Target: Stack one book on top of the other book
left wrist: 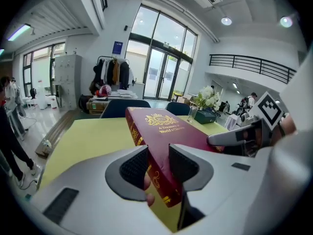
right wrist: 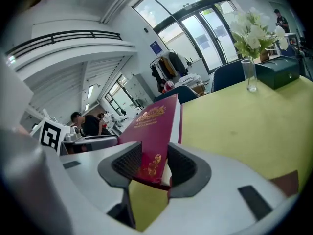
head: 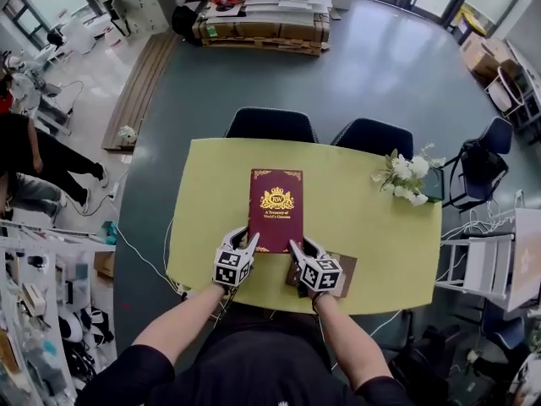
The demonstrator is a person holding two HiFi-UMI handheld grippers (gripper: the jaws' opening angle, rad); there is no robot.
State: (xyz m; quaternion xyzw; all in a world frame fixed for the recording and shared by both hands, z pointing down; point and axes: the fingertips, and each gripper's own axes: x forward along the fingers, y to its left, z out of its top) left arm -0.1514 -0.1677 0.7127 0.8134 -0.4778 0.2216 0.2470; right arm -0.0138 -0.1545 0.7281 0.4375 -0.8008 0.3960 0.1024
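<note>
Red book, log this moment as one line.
red book: held at near corners | left gripper: shut | right gripper: shut | brown book: on table | stacked: no

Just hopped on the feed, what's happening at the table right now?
A person holds the maroon book with both grippers: the left gripper is clamped on its near left corner, the right gripper on its near right corner. Its near end is raised off the yellow-green table. A brown book lies at the table's near edge, partly under the right gripper. Nothing is stacked yet.
</note>
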